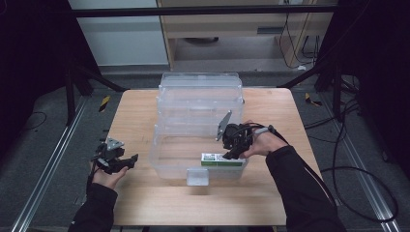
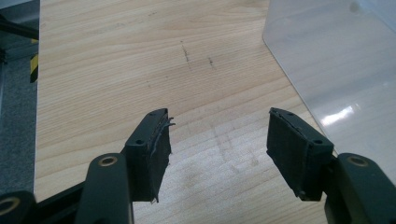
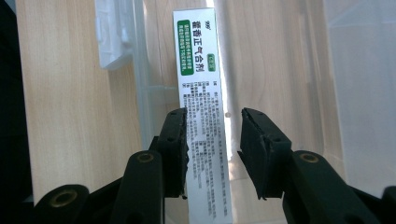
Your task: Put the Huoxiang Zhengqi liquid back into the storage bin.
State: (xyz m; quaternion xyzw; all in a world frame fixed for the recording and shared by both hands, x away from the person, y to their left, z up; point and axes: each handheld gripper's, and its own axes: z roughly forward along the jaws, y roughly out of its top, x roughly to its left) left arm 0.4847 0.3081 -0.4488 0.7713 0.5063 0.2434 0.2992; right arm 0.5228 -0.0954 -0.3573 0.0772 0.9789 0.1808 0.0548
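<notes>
One thing matters: green-and-white carton (image 3: 201, 112) lies flat in clear storage bin (image 1: 167, 162) at its near wall, long axis running straight along right gripper (image 3: 214, 140), jaws straddling it, one pad touching, other off; left gripper (image 2: 217, 144) spread, idle, well apart

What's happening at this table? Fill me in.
A person works at a wooden table with a gripper in each hand. The right gripper reaches into the clear plastic bin, its jaws straddling a white-and-green box that lies along the bin's near wall. One pad is against the box and a gap shows at the other, so it isn't clamped. The left gripper is open above bare table left of the bin, with nothing between its jaws.
</notes>
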